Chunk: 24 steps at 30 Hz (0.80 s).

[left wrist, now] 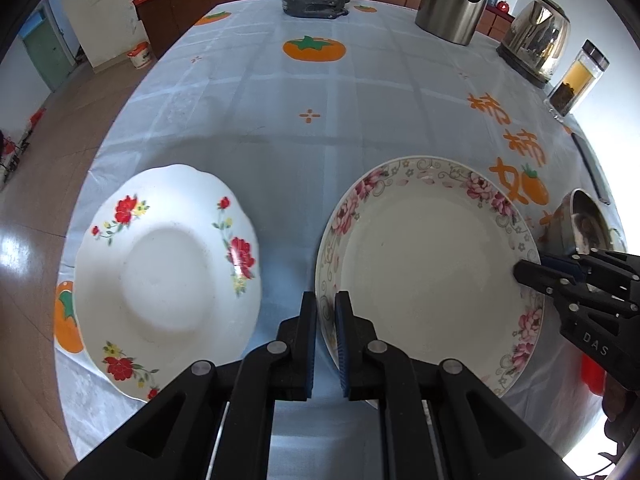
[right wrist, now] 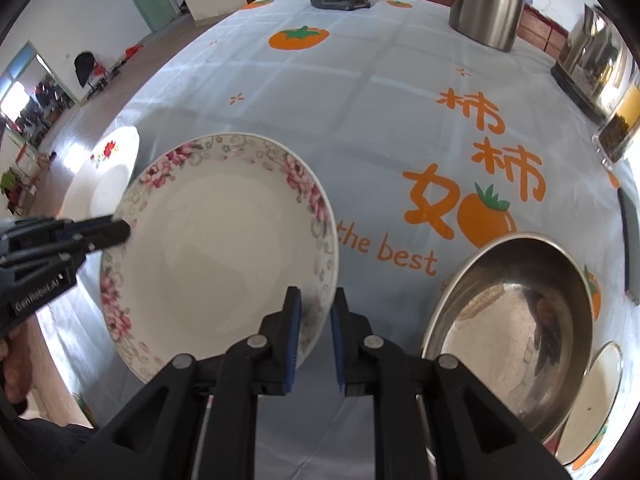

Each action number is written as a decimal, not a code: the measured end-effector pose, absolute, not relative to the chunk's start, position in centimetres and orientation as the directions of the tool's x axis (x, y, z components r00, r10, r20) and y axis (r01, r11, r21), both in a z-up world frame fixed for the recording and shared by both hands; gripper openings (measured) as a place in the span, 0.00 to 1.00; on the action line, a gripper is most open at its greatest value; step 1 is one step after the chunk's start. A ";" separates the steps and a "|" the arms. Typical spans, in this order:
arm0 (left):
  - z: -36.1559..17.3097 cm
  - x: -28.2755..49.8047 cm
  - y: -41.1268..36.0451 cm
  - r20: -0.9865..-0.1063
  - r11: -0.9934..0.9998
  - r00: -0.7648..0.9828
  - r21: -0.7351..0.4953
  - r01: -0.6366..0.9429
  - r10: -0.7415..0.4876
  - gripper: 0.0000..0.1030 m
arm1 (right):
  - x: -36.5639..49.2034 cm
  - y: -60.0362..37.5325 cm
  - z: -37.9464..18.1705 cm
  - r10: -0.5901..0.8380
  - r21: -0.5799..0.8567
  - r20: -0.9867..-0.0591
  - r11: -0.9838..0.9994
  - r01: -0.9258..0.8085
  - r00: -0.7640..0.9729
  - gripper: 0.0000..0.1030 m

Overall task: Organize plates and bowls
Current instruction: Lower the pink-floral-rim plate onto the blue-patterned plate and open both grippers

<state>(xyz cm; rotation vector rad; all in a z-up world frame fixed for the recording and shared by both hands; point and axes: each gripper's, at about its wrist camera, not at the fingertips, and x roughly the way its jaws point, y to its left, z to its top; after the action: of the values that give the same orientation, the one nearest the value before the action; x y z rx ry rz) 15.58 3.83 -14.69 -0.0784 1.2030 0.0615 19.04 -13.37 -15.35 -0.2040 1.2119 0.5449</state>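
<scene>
Two claws are clamping the same pink-flowered plate (left wrist: pixel 428 264) from opposite sides: the left claw (left wrist: pixel 325 344) is pinching its left rim, and the right claw (right wrist: pixel 314 336) is gripping its right rim, with the plate edge sitting between the blue pads. The plate is empty. Just to its left, a white scalloped plate (left wrist: pixel 168 276) with red flowers is lying on the worktop (left wrist: pixel 320 128), also empty. To the right, a steel bowl (right wrist: pixel 516 320) is resting near the worktop's edge, holding nothing but reflections, and another plate (right wrist: pixel 600 400) is peeking out from under it. Far across the persimmon-print cloth, a steel kettle (left wrist: pixel 452 0), an electric kettle (left wrist: pixel 536 36) and a glass tea bottle (left wrist: pixel 576 80) holding amber liquid and dark leaves are standing
</scene>
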 end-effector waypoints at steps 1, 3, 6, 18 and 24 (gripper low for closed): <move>-14.9 15.5 4.1 -0.936 0.995 0.353 -0.037 -0.096 -0.001 0.10 | 18.9 -13.3 -15.4 0.284 0.126 -0.926 0.853 -0.506 0.249 0.14; -14.8 15.5 4.2 -0.933 0.995 0.359 -0.040 -0.090 -0.005 0.10 | 18.9 -13.4 -15.4 0.287 0.129 -0.924 0.857 -0.498 0.254 0.14; -14.8 15.3 4.1 -0.932 0.996 0.362 -0.030 -0.086 0.003 0.10 | 18.9 -13.5 -15.4 0.290 0.133 -0.923 0.857 -0.497 0.253 0.14; -14.9 15.3 3.8 -0.931 0.996 0.365 -0.016 -0.084 0.016 0.10 | 18.8 -13.3 -15.3 0.279 0.115 -0.924 0.855 -0.507 0.262 0.14; -14.9 15.3 3.8 -0.929 0.996 0.368 -0.010 -0.084 0.021 0.10 | 18.8 -13.2 -15.3 0.276 0.110 -0.924 0.854 -0.509 0.263 0.14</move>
<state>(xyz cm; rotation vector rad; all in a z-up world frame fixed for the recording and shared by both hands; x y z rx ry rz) 15.26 3.75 -14.87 -0.0592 1.1919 0.0677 18.75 -13.24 -15.32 -0.2268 1.1924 0.5365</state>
